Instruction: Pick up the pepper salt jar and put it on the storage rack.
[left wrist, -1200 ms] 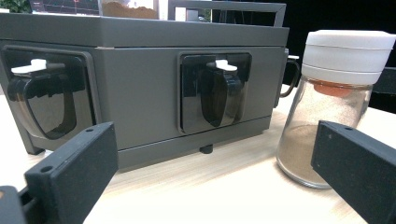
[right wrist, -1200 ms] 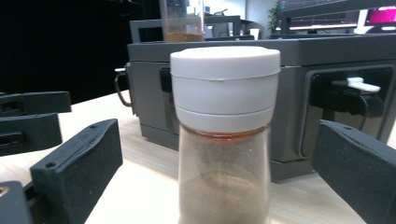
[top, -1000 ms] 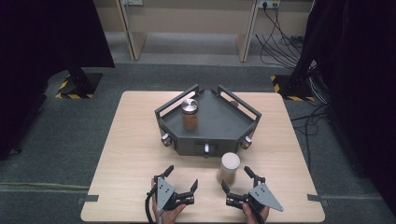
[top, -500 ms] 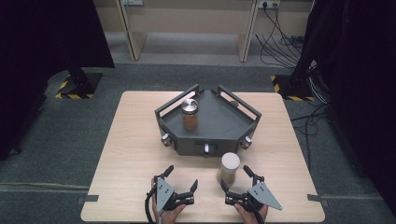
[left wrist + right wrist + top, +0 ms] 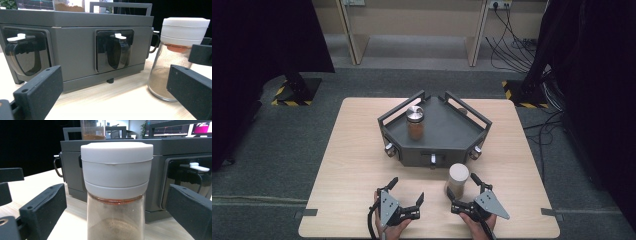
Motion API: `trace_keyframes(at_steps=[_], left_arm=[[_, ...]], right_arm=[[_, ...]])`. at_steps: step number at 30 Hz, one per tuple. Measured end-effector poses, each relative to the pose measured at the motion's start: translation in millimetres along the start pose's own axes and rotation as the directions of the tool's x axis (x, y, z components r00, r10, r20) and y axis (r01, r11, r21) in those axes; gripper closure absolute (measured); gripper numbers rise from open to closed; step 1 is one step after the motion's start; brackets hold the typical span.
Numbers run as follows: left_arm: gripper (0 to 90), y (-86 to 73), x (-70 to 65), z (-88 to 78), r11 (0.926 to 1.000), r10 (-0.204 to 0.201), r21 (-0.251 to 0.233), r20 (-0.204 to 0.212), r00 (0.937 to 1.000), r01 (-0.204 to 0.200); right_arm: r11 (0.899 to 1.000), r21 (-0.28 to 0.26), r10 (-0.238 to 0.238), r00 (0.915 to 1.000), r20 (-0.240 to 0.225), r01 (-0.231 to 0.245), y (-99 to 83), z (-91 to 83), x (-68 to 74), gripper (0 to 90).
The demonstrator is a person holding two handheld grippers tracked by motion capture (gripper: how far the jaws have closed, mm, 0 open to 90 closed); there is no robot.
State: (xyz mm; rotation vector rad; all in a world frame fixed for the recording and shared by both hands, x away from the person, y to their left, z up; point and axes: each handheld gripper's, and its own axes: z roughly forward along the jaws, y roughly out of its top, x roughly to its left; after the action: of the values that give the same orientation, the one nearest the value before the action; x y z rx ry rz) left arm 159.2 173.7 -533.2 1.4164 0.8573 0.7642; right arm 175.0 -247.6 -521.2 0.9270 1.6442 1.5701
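Desk (image 5: 342, 165) of pale wood, seen from above, with a person's two hands coming in at six o'clock, each holding a two-jaw tool. At twelve o'clock on the desk stands a dark grey rack (image 5: 447, 132) with rails round its flat top and three spout-like dispensers along its near faces. On the rack's top, toward ten o'clock, a spice jar with a metal lid (image 5: 415, 122) stands upright. A second jar, the white-capped spice jar (image 5: 457, 181), stands upright on the desk itself, just in front of the rack at about five o'clock from it.

The right gripper (image 5: 464, 192) has been closing slightly around this white-capped jar; the jar sits between its fingers (image 5: 42, 206), which are spread wide and clear of the glass on both sides. The left gripper (image 5: 407, 190) rests near seven o'clock, its fingers (image 5: 37, 92) also spread and holding nothing, facing the rack.

Judged from this, the step in hand is the grasp of the white-capped jar. The next move calls for bringing the right fingers together squarely on the glass body, below the cap, firmly enough to lift it without tipping.
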Motion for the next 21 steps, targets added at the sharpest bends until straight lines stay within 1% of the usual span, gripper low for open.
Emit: trace_keyframes(at_steps=[11, 17, 21], left_arm=[[0.3, -0.6, 0.5, -0.4, 1.0000, -0.002, -0.004, 0.001, 1.0000, 0.002], [0.3, -0.9, 0.6, -0.5, 1.0000, -0.002, -0.005, 0.002, 1.0000, 0.002], [0.3, -1.0, 0.5, -0.6, 1.0000, 0.000, -0.005, 0.001, 1.0000, 0.000]], right_arm=[[1.000, 0.009, 0.004, 1.0000, 0.008, -0.004, -0.5, 14.0, 0.8, 7.6], [1.000, 0.012, 0.005, 1.0000, 0.006, -0.005, 0.2, 17.8, -0.8, 13.9], [1.000, 0.016, -0.004, 1.0000, 0.003, 0.004, 0.9, 18.8, -0.2, 22.0]])
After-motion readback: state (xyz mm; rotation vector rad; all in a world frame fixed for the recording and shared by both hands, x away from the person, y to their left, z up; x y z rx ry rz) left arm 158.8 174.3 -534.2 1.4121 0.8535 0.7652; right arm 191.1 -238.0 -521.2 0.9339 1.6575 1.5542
